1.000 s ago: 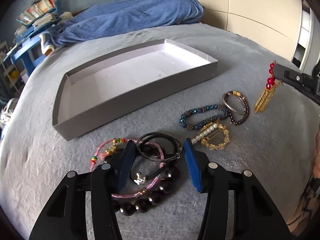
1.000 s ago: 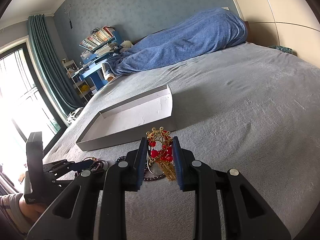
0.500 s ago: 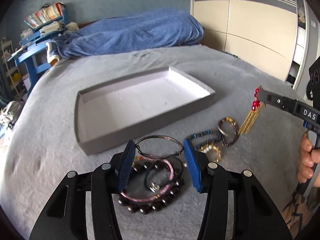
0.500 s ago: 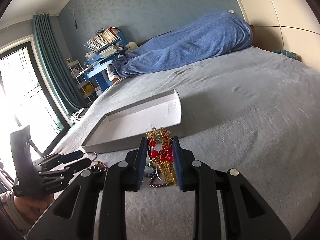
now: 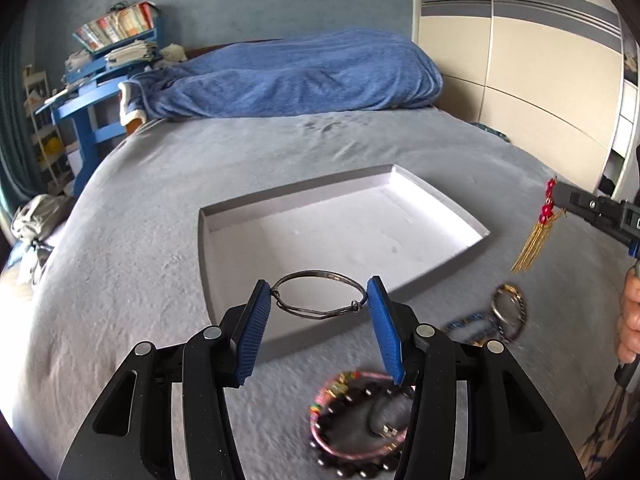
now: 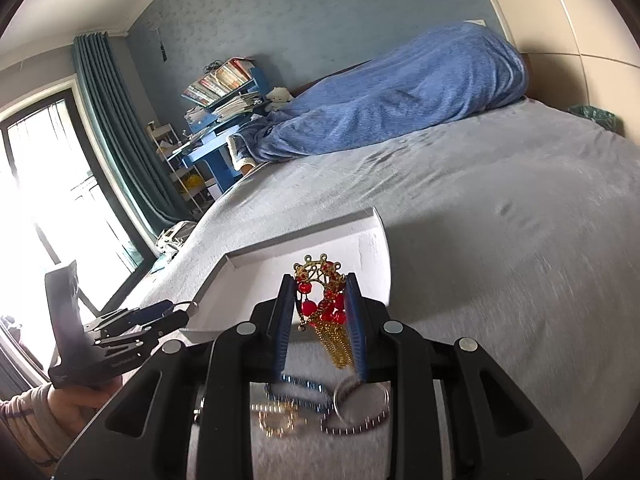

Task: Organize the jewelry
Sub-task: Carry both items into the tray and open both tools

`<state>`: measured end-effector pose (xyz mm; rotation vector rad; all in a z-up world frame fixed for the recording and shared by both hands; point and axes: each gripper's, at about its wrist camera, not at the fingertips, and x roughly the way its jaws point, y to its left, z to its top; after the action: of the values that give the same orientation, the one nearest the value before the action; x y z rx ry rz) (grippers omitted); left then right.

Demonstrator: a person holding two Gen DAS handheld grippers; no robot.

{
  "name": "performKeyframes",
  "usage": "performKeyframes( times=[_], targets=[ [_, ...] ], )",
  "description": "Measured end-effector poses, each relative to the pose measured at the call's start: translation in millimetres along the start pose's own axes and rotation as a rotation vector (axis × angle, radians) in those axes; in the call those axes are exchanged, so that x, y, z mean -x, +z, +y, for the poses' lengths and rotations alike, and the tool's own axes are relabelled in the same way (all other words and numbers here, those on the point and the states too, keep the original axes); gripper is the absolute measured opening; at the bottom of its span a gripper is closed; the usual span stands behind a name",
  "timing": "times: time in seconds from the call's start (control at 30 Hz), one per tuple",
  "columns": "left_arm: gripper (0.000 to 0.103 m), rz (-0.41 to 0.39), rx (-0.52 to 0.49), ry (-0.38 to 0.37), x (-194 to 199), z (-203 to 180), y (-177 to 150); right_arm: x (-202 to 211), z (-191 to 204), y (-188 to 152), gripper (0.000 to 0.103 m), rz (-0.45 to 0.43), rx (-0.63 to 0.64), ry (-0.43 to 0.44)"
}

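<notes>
Both sets of jaws have something in them. On the left gripper (image 5: 319, 300) the blue pads (image 5: 253, 332) stand quite far apart, and a thin wire bangle (image 5: 319, 296) sits between them, touching a pad on each side. This gripper is up in the air, above the near wall of the grey tray (image 5: 240, 320), and it points toward the far end of the bed (image 5: 160, 200).

On the right gripper (image 6: 320, 312) the jaws are squeezed close together on a red and gold earring (image 6: 325, 300). Its gold top sticks up past the fingertips, and its gold tassel hangs down between the fingers. In the left view this gripper is out past the right end of the tray, up in the air, with the earring dangling from it.

Inside, the tray looks white and bare.

More jewelry lies on the grey bed cover on the near side of the tray. A dark bead bracelet (image 5: 352, 468) and a pink cord bracelet (image 5: 324, 392) lie in one pile under the left gripper. A blue bead bracelet (image 6: 296, 382), a small gold piece (image 6: 280, 420) and a dark chain bracelet (image 6: 360, 420) lie under the right gripper. They look blurry.
</notes>
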<state>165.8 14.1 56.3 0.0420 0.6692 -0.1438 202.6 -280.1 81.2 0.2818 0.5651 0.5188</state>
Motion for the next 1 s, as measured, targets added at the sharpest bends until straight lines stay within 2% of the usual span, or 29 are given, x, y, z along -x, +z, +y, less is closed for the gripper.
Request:
performKeyframes(
  times=[0.37,0.63,0.87,0.93,1.0],
  targets=[
    [0.051,0.048,0.040,0.023,-35.2,21.0,8.0,-57.6,10.5,39.3,0.025,0.043,0.062,-0.019],
    [0.051,0.139,0.069,0.035,-65.4,31.8,-8.8,-111.1,-5.5,20.4,0.025,0.187,0.064,-0.094],
    [0.057,0.126,0.065,0.041,-64.4,32.9,-11.2,-133.6,-9.9,7.8,0.027,0.245,0.078,-0.135],
    [0.058,0.118,0.064,0.042,-62.5,32.5,-12.0,-132.3,-9.1,7.3,0.044,0.238,0.087,-0.140],
    [0.059,0.107,0.074,0.033,-58.4,32.8,-14.1,-126.7,-8.5,6.0,0.052,0.215,0.083,-0.124]
  ],
)
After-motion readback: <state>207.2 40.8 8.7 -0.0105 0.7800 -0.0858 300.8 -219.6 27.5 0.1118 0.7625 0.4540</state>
